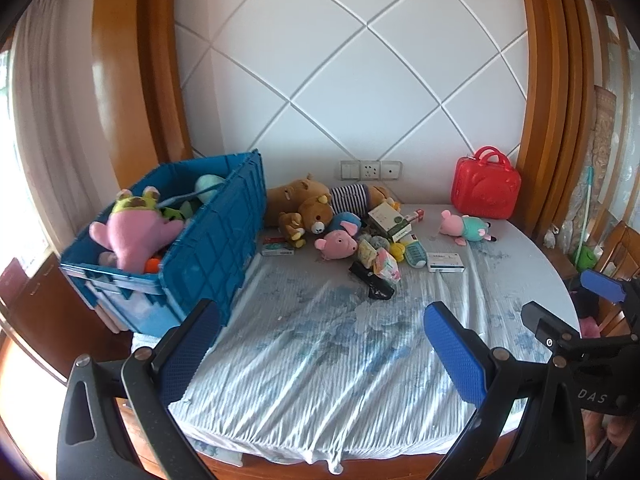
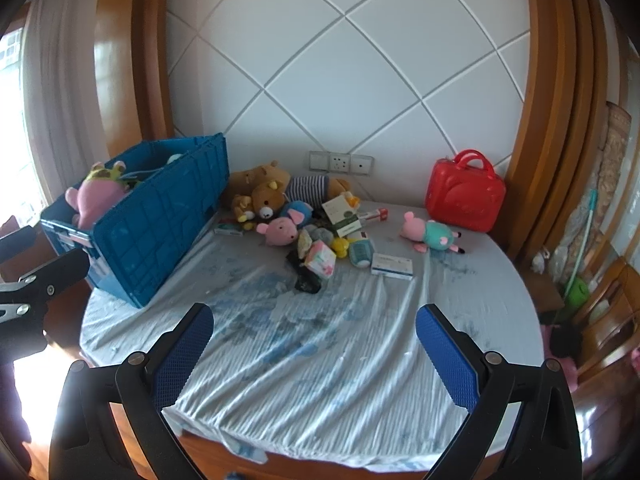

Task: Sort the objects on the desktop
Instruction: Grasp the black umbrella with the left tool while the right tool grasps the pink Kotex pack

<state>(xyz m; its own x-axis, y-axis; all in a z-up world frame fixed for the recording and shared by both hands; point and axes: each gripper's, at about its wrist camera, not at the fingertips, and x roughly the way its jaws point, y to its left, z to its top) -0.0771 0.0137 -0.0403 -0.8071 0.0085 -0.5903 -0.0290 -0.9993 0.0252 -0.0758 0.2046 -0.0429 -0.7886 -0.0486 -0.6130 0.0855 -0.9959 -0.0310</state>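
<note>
A pile of plush toys and small boxes lies at the back of the cloth-covered table: a brown bear, a pink pig head, a white box, a black pouch. A pink pig in a teal dress lies apart to the right. A blue crate at the left holds plush toys. A red case stands at the back right. My left gripper is open and empty above the near table. My right gripper is open and empty too.
The same pile, crate and red case show in the right wrist view. Wooden chairs stand at the right of the table. Wall sockets sit behind the pile. A curtain hangs at the left.
</note>
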